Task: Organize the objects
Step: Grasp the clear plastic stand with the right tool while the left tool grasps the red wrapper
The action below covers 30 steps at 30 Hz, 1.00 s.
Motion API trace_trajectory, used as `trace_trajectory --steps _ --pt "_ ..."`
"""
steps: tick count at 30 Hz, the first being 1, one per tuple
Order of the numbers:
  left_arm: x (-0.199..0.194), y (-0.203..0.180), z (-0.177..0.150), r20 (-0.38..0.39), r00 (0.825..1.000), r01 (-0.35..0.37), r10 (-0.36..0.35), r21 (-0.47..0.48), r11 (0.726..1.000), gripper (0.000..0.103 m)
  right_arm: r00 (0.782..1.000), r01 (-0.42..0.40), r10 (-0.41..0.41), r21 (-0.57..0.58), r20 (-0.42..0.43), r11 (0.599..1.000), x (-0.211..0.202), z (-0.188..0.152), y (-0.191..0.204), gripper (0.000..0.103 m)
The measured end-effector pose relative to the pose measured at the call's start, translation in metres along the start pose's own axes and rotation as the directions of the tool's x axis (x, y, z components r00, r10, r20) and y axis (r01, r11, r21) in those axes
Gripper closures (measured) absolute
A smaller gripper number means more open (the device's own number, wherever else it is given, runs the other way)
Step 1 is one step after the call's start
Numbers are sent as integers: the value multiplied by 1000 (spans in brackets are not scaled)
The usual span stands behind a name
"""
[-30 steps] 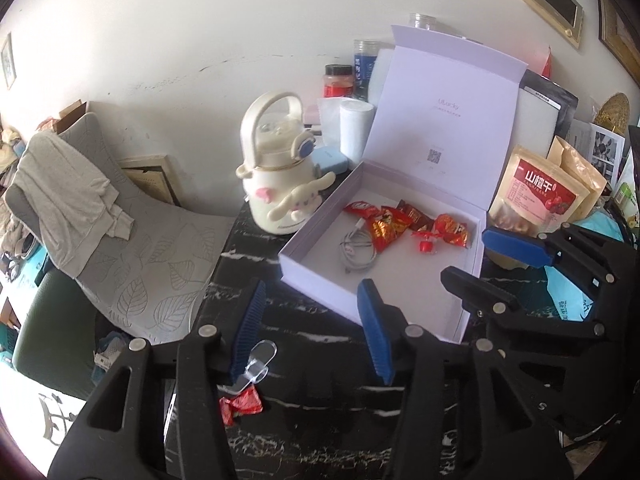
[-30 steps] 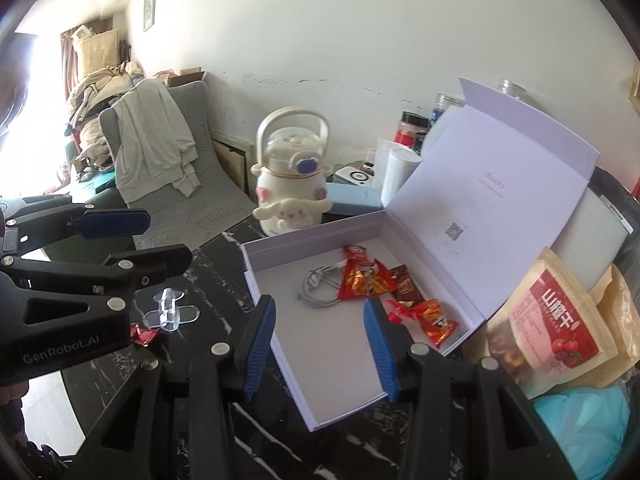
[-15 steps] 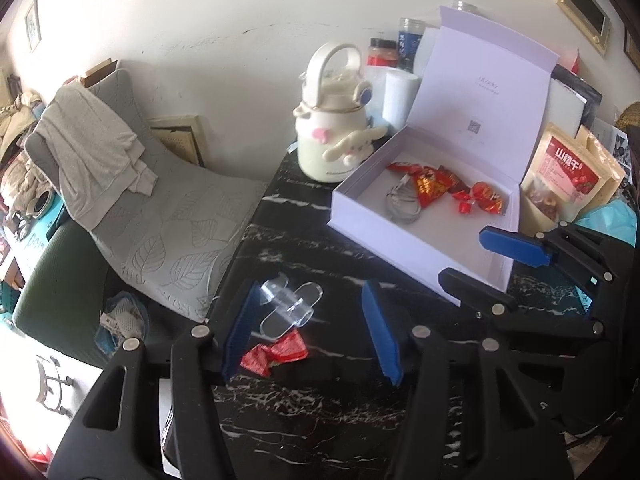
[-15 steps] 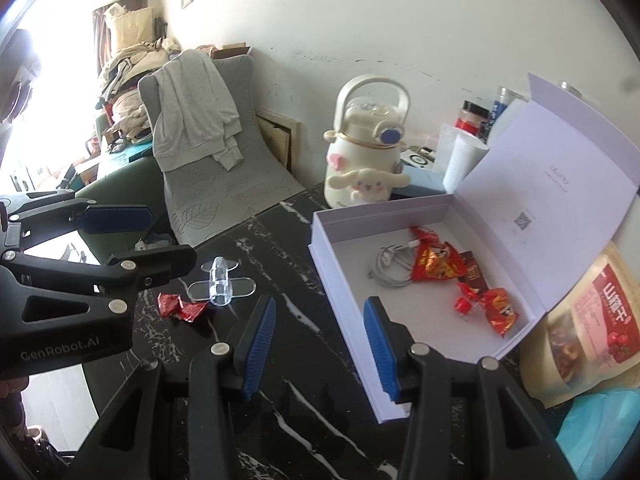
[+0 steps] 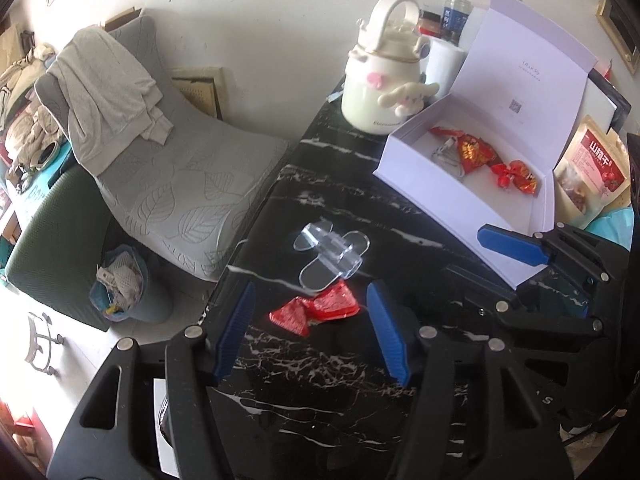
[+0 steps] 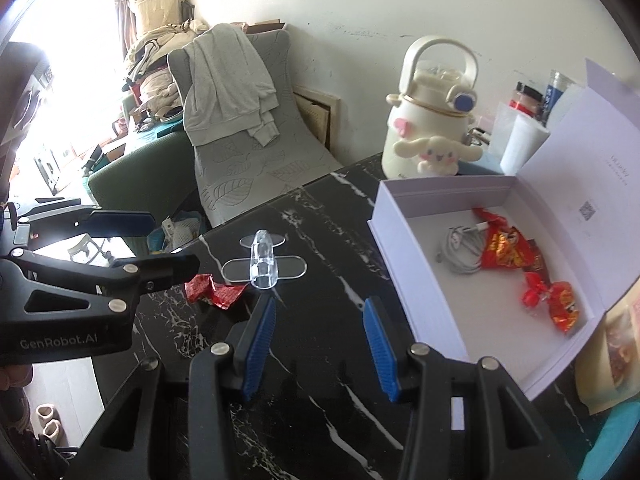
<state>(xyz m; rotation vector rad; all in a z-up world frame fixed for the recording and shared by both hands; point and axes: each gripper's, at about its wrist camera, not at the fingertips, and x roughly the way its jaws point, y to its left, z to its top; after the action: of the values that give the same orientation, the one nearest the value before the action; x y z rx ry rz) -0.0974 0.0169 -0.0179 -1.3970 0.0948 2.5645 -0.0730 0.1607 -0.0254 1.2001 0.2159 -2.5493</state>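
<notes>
Change: both our grippers have swung left, away from the box and toward the loose items.
Tabletop [image 5: 320,380]: black marble, white veins.
Box [image 6: 420,276]: lid up, cable and red packets inside.
Left gripper [image 5: 308,328]: jaws released, straddling the red candy wrapper [image 5: 316,308].
Right gripper [image 6: 320,344]: jaws released, holding nothing.
Clear plastic holder [image 5: 332,252]: on the tabletop, just beyond the wrapper.
</notes>
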Motion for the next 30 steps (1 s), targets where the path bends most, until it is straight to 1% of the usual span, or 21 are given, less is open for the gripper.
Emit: trace_trajectory --steps 3,5,9,13,18,22,25,27,29,30 --pt "7 5 -6 -30 1000 -4 4 0 1000 46 1000 -20 20 3 -18 1000 12 -2 0 56" --pt "9 10 -10 -37 999 2 -3 -6 1000 46 999 -38 38 8 -27 999 18 -3 0 52" --pt "13 19 -17 -43 999 -10 10 -19 1000 46 996 -83 83 22 -28 996 31 -3 -1 50" --pt "19 30 -21 -66 997 -34 32 -35 999 46 992 -123 124 28 -16 992 43 3 1 49" --pt "26 42 -25 -88 996 -38 33 -57 998 46 985 -170 170 5 -12 985 62 15 11 49" --pt "33 46 -24 -79 997 -2 -3 -64 998 46 983 -184 183 -20 -24 983 78 22 20 49" --pt "36 44 -24 -76 997 25 -29 -50 998 46 980 -196 195 -21 -28 980 88 26 23 49" --pt "38 41 -23 -71 997 38 -41 -38 999 46 979 -205 205 -18 -23 979 91 27 23 54" --pt "40 40 -21 -71 996 49 -51 -31 998 46 978 -207 206 -20 -30 978 95 27 22 71" --pt "40 39 -21 -69 996 55 -57 -28 998 46 979 -204 203 -20 -33 979 96 27 22 76"
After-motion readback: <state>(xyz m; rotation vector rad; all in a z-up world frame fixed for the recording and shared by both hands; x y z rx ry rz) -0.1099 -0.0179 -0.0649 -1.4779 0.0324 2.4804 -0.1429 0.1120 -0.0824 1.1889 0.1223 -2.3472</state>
